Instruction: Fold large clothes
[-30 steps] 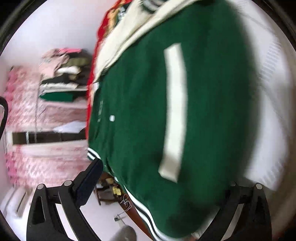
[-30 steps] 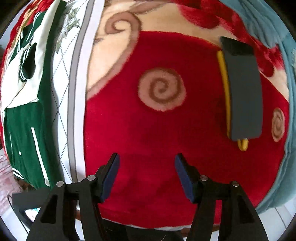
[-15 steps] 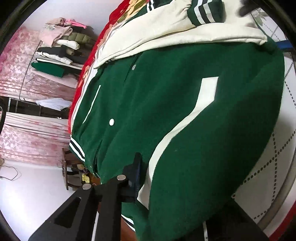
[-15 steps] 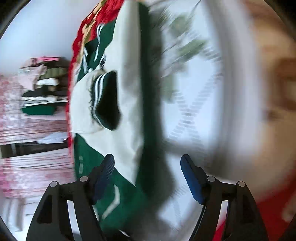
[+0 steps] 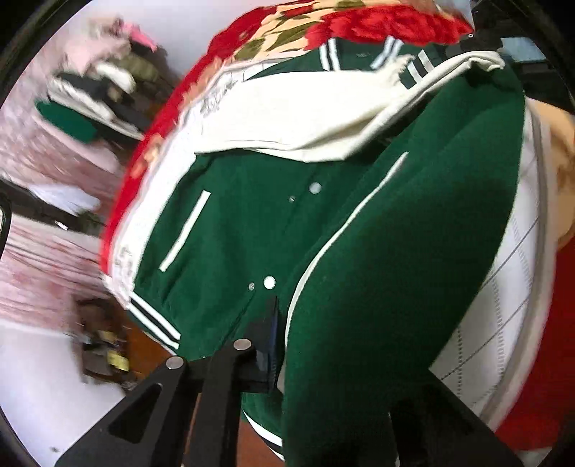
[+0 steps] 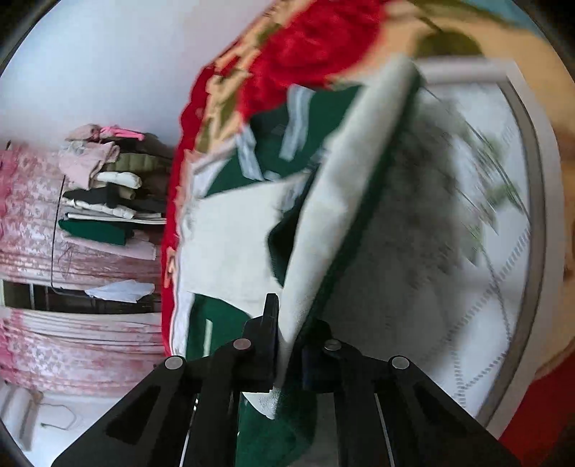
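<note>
On the white quilted sheet point(image 5: 503, 287) that covers the red floral blanket point(image 5: 359, 21), we see the green varsity jacket point(image 5: 251, 230) lying button-side up; in the left wrist view it fills the middle of the frame, its striped hem towards seven o'clock and its striped collar towards one o'clock, so its long axis runs from lower left to upper right; one cream sleeve point(image 5: 287, 118) lies folded across the chest from ten o'clock towards two o'clock. Our left gripper point(image 5: 284, 345) sits at six o'clock, jaws drawn nearly together on a lifted fold of the jacket's side panel beside the white piping; the green cloth rises from the pads and hides the right-hand finger, while the left-hand finger point(image 5: 267, 334) shows dark against the hem; those jaws have just been closing with the cloth between them. In the right wrist view our right gripper point(image 6: 287, 345) is also at six o'clock, and its jaws have just been closing too; they now pinch an edge of the jacket point(image 6: 316, 222), cream outside and green within, which stands up from the pads towards one o'clock; the view is blurred there, so we cannot tell whether that edge is sleeve or shoulder. At nine o'clock in both views, well apart from the bed, a stack of folded clothes point(image 6: 104, 194) rests above pink patterned cloth point(image 6: 72, 345).
</note>
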Available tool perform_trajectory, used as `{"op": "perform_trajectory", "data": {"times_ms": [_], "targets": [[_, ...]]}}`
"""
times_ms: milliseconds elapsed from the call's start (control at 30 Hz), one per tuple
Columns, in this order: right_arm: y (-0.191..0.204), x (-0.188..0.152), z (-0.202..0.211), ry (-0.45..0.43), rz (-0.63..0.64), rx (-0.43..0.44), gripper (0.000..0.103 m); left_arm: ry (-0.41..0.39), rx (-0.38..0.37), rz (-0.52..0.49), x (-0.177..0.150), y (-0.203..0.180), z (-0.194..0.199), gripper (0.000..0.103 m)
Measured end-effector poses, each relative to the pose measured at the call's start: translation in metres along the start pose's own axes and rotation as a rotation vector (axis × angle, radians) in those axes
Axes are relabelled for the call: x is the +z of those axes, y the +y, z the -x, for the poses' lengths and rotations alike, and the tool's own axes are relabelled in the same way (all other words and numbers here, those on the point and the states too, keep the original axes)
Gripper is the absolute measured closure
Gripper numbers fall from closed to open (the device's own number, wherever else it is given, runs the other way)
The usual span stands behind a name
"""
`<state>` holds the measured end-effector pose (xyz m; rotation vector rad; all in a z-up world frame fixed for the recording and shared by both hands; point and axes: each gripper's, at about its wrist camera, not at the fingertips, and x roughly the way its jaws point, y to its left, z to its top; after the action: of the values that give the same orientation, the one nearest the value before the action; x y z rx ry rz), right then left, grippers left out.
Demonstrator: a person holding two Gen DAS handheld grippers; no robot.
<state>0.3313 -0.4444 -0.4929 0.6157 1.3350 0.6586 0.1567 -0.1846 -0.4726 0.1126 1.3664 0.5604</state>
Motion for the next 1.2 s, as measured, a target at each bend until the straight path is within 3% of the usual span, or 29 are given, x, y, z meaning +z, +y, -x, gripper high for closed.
{"op": "perform_trajectory", "data": {"times_ms": [67, 200, 433, 567, 700, 733, 800, 867, 967, 1033, 1067, 1100, 1133, 1200], "targets": [[0.049, 0.007, -0.005, -0.002, 0.05, -0.061, 0.093, 0.052, -0.124, 0.06, 0.014, 0.035, -0.007, 0.093], [0.14, 0.02, -0.043, 0.008, 0.071, -0.155, 0.093, 0.11, -0.28, 0.11, 0.042, 0.106, -0.031, 0.093], [0.279, 0.025, -0.203, 0.075, 0.253, -0.296, 0.093, 0.16, -0.359, 0.217, 0.072, 0.217, -0.107, 0.091], [0.324, 0.023, -0.301, 0.157, 0.317, -0.378, 0.094, 0.224, -0.414, 0.332, 0.068, 0.269, -0.174, 0.091], [0.341, 0.012, -0.393, 0.272, 0.359, -0.477, 0.093, 0.285, -0.464, 0.348, 0.063, 0.295, -0.225, 0.086], [0.34, 0.012, -0.406, 0.3, 0.347, -0.475, 0.089, 0.308, -0.51, 0.384, 0.058, 0.306, -0.236, 0.086], [0.332, 0.011, -0.435, 0.385, 0.279, -0.44, 0.071, 0.329, -0.573, 0.485, 0.047, 0.327, -0.247, 0.077], [0.332, 0.011, -0.435, 0.412, 0.223, -0.354, 0.055, 0.328, -0.635, 0.58, 0.033, 0.35, -0.249, 0.075], [0.336, 0.009, -0.405, 0.413, 0.212, -0.22, 0.052, 0.316, -0.615, 0.639, 0.016, 0.371, -0.243, 0.057], [0.329, 0.006, -0.376, 0.402, 0.202, -0.196, 0.052, 0.311, -0.523, 0.649, 0.006, 0.381, -0.238, 0.055], [0.322, 0.004, -0.356, 0.38, 0.197, -0.207, 0.052, 0.305, -0.493, 0.647, 0.002, 0.38, -0.235, 0.043], [0.313, 0.003, -0.339, 0.36, 0.194, -0.223, 0.051, 0.303, -0.44, 0.64, -0.002, 0.381, -0.235, 0.022], [0.304, 0.003, -0.324, 0.342, 0.192, -0.244, 0.05, 0.305, -0.382, 0.632, -0.006, 0.38, -0.235, 0.016], [0.284, 0.003, -0.295, 0.301, 0.193, -0.295, 0.035, 0.296, -0.309, 0.608, -0.01, 0.376, -0.245, 0.012]]}}
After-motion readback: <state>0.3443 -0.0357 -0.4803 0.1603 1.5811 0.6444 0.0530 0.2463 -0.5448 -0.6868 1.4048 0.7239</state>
